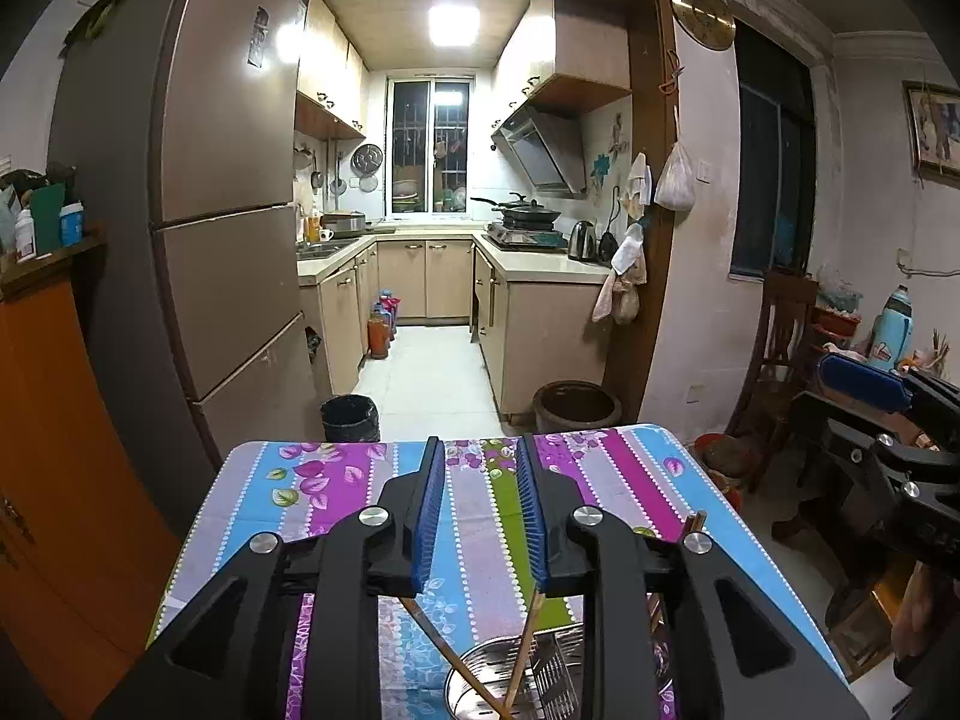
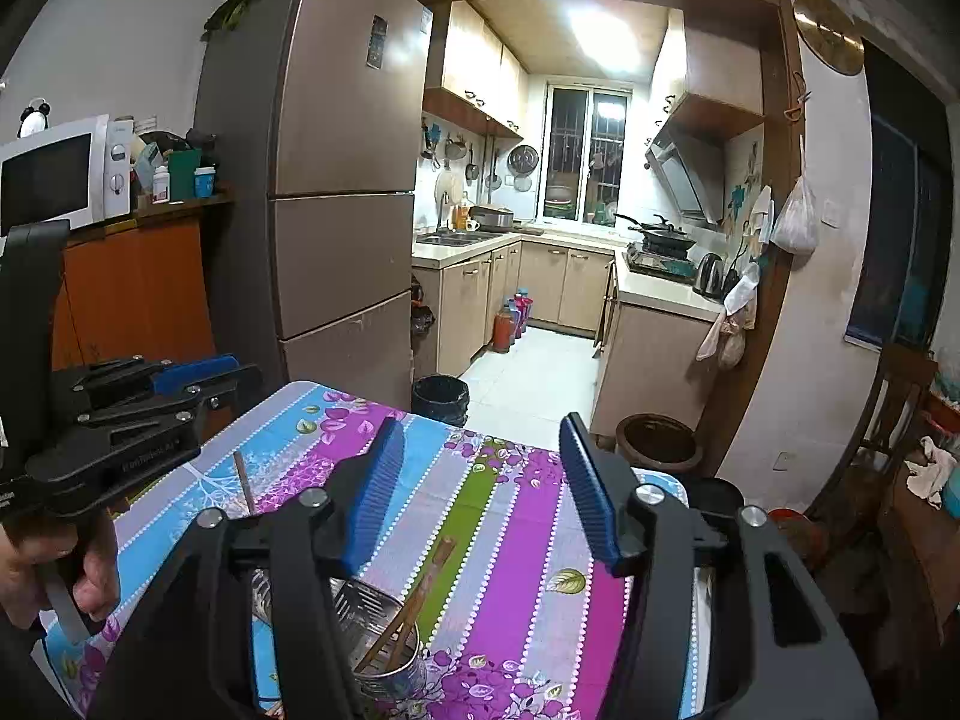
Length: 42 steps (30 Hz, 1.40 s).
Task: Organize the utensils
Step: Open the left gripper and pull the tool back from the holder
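Observation:
A metal utensil holder (image 1: 528, 681) stands on the table with the striped floral cloth (image 1: 336, 480), right under both grippers. Two wooden chopsticks (image 1: 456, 660) lean crossed inside it. My left gripper (image 1: 480, 444) hangs above the holder, its blue pads apart and nothing between them. The same holder (image 2: 384, 618) and its chopsticks (image 2: 414, 600) show low in the right wrist view. My right gripper (image 2: 480, 423) is open wide above them and holds nothing. Another brown stick (image 2: 245, 483) pokes up between the two grippers. The left gripper (image 2: 246, 375) is at the left, in a person's hand (image 2: 60, 564).
Past the table's far edge are a black waste bin (image 1: 351, 417) and a brown ceramic pot (image 1: 576, 408). A tall fridge (image 1: 228, 180) and an orange cabinet (image 1: 48, 420) stand on the left. A wooden chair (image 1: 780, 330) is on the right.

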Motion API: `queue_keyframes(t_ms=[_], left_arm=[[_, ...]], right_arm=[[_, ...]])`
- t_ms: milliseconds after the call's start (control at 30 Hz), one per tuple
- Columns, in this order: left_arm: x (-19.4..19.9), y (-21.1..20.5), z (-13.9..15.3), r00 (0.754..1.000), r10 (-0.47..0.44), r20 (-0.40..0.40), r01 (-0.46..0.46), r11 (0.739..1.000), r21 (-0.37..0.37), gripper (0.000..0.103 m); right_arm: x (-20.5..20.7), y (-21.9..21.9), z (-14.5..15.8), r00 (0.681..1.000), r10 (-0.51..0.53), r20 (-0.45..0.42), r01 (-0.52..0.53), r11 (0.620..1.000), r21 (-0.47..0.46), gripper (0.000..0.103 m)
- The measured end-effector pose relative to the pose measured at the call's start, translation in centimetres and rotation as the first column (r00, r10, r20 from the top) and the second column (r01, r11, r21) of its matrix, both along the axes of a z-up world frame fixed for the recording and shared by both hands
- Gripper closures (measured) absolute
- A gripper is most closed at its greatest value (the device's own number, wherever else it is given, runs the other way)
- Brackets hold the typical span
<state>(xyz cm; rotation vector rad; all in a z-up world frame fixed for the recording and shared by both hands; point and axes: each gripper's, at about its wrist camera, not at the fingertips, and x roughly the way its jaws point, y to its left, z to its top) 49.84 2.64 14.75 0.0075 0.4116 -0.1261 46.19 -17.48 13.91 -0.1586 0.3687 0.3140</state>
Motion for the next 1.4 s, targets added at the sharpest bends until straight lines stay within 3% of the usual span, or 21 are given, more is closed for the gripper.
queue_keyframes(t_ms=[167, 333, 600, 833, 1033, 1167, 1300, 1400], left_arm=[[-1.1, 0.1, 0.4, 1.0, 0.004, 0.013, -0.004, 1.0, 0.002, 0.071], [-3.3, 0.3, 1.0, 0.999, 0.007, 0.037, -0.007, 1.0, 0.004, 0.063], [-8.8, 1.1, 1.8, 0.99, 0.033, 0.139, -0.035, 0.999, 0.015, 0.029], [-15.0, 2.6, 2.0, 0.971, 0.046, 0.235, -0.045, 0.999, -0.007, 0.019], [-22.6, 4.6, 0.5, 0.937, 0.07, 0.341, -0.065, 0.998, -0.025, 0.01], [-27.5, 5.4, -1.7, 0.923, 0.082, 0.377, -0.074, 0.997, -0.034, 0.008], [-31.2, 5.3, -4.7, 0.923, 0.078, 0.377, -0.082, 0.997, -0.005, 0.008], [-33.1, 4.9, -7.2, 0.931, 0.064, 0.36, -0.079, 0.996, 0.027, 0.008]], right_arm=[[-1.0, -1.0, 0.1, 1.0, -0.003, 0.007, 0.003, 1.0, 0.024, 0.046], [-2.8, -1.5, 0.4, 1.0, 0.005, 0.026, -0.006, 0.999, 0.051, 0.032], [-7.7, -2.6, 0.6, 0.996, 0.019, 0.088, -0.031, 0.991, 0.13, 0.013], [-13.4, -4.3, 0.3, 0.989, 0.025, 0.149, -0.053, 0.981, 0.185, 0.011], [-19.3, -4.7, -1.3, 0.978, 0.043, 0.205, -0.082, 0.979, 0.186, 0.011], [-23.5, -4.6, -3.7, 0.972, 0.07, 0.225, -0.114, 0.975, 0.189, 0.011], [-26.9, -4.2, -5.9, 0.966, 0.096, 0.239, -0.14, 0.975, 0.174, 0.012], [-28.8, -4.0, -7.7, 0.968, 0.11, 0.227, -0.153, 0.972, 0.179, 0.018]])
